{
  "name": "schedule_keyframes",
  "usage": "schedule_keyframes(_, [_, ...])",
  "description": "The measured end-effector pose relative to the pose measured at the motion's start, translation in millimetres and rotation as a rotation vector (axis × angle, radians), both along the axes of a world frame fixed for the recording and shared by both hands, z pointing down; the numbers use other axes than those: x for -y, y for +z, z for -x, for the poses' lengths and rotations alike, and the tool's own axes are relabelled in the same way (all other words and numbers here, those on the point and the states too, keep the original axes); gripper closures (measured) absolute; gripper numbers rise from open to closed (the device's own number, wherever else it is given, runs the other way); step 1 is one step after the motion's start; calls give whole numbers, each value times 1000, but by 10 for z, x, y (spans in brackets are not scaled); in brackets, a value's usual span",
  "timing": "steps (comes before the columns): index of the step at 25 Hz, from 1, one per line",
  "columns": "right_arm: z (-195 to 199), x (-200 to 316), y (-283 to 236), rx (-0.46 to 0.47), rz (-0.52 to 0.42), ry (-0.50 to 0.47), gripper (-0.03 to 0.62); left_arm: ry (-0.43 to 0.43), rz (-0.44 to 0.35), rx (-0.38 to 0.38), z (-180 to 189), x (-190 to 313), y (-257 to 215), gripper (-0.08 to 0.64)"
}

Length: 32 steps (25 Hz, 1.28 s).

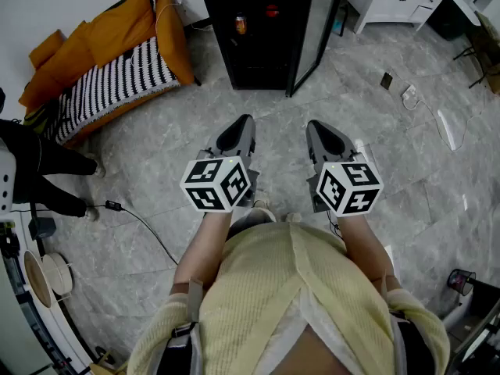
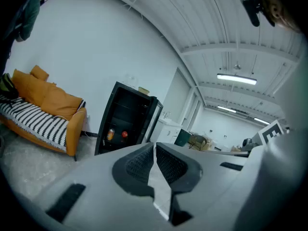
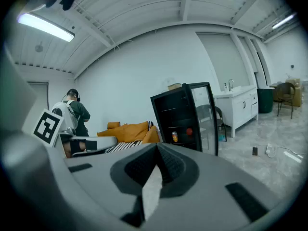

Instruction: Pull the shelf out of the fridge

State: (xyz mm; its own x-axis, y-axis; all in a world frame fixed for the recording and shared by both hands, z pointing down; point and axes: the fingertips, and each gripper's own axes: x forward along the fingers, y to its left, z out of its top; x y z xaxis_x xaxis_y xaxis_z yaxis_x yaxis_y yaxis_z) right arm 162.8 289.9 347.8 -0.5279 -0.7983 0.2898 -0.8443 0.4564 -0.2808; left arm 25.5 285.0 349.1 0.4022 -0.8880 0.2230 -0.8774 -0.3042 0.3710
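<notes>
Nothing is done yet: the fridge [image 1: 262,30] stands well apart across the floor, door open, with the shelf [image 3: 181,142] seated inside. The left gripper [image 1: 237,131] and right gripper [image 1: 326,133] have their fingers pressed together, holding nothing

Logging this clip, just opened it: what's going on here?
A person stands on a grey stone floor with a gripper in each hand. The left gripper and right gripper both point ahead, fingers closed on nothing. The tall black fridge stands some way in front, its glass door open and an orange can inside. Neither gripper touches the fridge, so the pull has not begun.
</notes>
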Motion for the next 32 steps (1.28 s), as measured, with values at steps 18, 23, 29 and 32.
schedule_keyframes(18, [64,134,139,48,27,3,563,-13,28,-1,26,125,158,525])
schedule_keyframes(23, [219,271,132,40,22,-11,561,-7,18,-2,104,267,130,525])
schedule_keyframes(29, [439,507,25,39,5,-21,561,12,11,-6,233,481,57,525])
schedule_keyframes(32, [537,581,16,40,4,-16,561,33,13,-6,282,549,61,525])
